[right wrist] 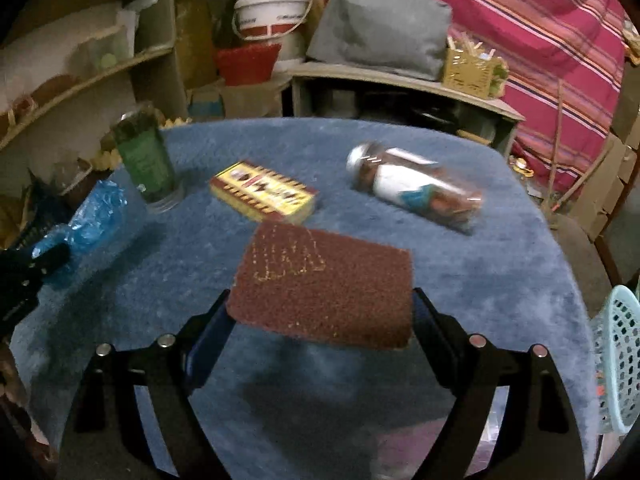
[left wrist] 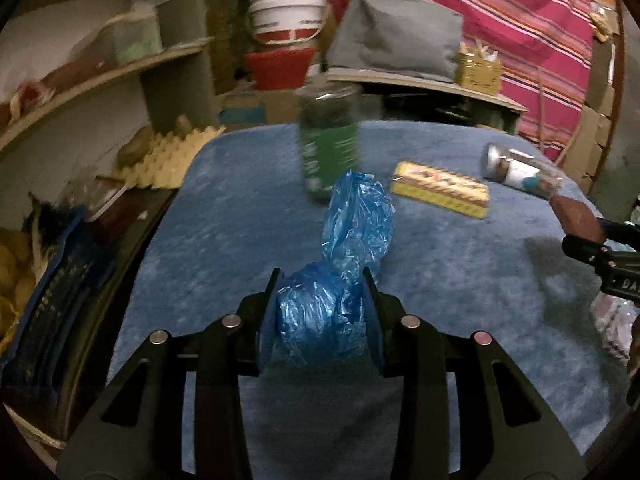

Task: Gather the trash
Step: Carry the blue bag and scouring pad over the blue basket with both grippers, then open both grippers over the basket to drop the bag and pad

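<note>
Left gripper point(left wrist: 320, 304): clamped on a crumpled blue bag point(left wrist: 340, 280), fingers point(left wrist: 269, 312) pressing both sides; loose end of bag rising ahead above the blue cloth point(left wrist: 240, 220).

Right gripper point(right wrist: 320, 312): spread wide yet gripping a brown scouring pad point(right wrist: 324, 292) by its short edges, pad lifted off the cloth, shadow beneath. No earlier picture given for comparison.

On the cloth, far half:
- Green bottle point(right wrist: 146, 160), upright, at left edge, blurred.
- Yellow box point(right wrist: 264, 192), flat, just right of the bottle, just beyond the pad.
- Clear jar point(right wrist: 416, 188), on its side, silver cap toward left, brown contents, white label; right of the box, apart from it.

Off the table:
- Teal basket point(right wrist: 618, 364), at right edge, partly seen.
- Egg tray point(left wrist: 168, 156), at left, beside the table's far corner.
- White bucket point(left wrist: 288, 14), behind, stacked above a red container point(left wrist: 278, 66).
- Grey cushion point(left wrist: 396, 28), on a low shelf, small yellow box of sticks point(left wrist: 478, 68) just beside it.
- Striped red fabric point(left wrist: 532, 40), behind right.
</note>
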Tool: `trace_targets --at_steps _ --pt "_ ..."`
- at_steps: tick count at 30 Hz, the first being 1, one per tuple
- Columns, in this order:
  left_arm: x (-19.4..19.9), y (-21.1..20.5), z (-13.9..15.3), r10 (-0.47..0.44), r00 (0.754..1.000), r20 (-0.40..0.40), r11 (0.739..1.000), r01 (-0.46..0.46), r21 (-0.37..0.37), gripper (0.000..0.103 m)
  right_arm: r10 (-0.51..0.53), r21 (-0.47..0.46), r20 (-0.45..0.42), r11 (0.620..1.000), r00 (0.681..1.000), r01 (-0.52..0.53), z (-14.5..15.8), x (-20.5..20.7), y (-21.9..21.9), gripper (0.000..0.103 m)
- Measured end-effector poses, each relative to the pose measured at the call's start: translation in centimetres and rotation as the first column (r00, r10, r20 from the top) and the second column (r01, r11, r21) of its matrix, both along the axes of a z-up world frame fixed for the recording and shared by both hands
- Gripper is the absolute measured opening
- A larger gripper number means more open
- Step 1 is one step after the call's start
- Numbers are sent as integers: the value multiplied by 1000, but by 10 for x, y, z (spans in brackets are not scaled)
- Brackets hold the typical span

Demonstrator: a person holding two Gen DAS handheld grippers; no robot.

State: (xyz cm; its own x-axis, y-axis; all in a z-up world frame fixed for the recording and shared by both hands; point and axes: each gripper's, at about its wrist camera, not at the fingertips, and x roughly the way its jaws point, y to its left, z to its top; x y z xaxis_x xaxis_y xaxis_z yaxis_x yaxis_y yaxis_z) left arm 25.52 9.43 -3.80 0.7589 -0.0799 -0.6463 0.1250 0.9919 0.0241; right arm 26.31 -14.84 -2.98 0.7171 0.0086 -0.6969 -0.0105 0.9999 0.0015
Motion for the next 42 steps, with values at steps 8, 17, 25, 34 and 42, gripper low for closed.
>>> trace_targets --at_steps 8,17,25,34,42 --pt "-19 -78 17 -69 997 36 997 70 -40 36 -54 28 36 998 998 53 24 -39 -87 85" --pt "-40 -191 26 -199 978 64 979 202 -36 36 -175 33 78 984 981 173 34 -85 -188 85" --pt "-59 -294 24 -323 945 57 945 325 -35 36 -295 37 102 956 950 292 38 -123 -279 85" --pt "-82 -422 23 -521 851 63 853 522 -2 36 -460 29 101 888 882 459 33 -168 -376 85" --pt "-89 -511 5 -625 780 17 780 625 -6 37 -529 38 81 848 844 528 24 -191 -422 85"
